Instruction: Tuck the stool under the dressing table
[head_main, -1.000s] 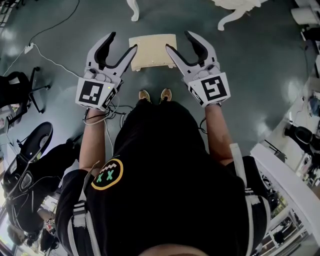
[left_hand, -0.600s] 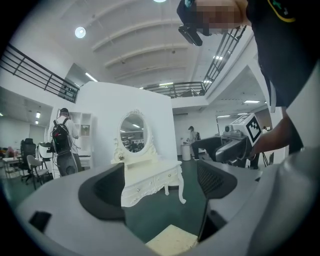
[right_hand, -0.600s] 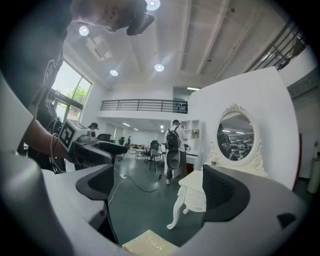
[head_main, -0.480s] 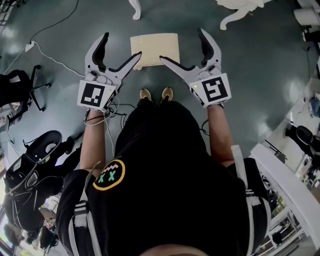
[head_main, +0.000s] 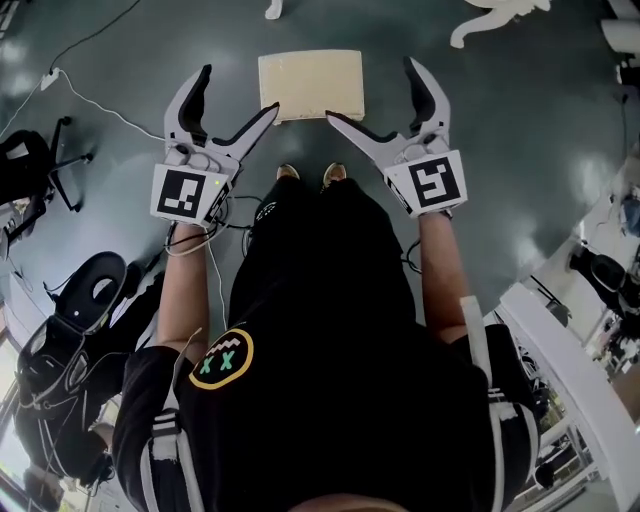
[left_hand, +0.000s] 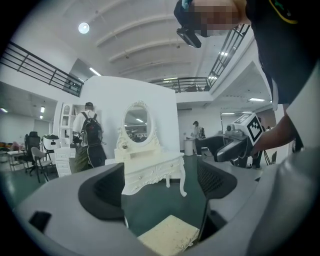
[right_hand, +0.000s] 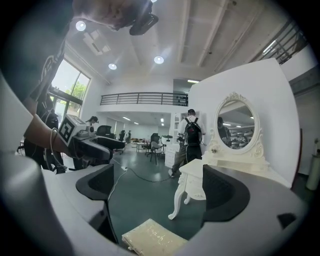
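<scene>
Dark green floor (head_main: 120, 60) spread under both grippers. Left gripper (head_main: 240, 88) had just been opening: its 2 jaws stood wide apart, clamping nothing. Cream stool (head_main: 311, 85) sat low ahead of them, nearer the right jaw. Right gripper (head_main: 371, 88) had also just opened wide, empty, with the stool nearer its left jaw. White dressing table (left_hand: 150, 170) stood farther ahead.

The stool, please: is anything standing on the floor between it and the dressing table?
Nothing visible does. In the left gripper view only bare green floor lies between the stool and the dressing table. The right gripper view shows the same.
</scene>
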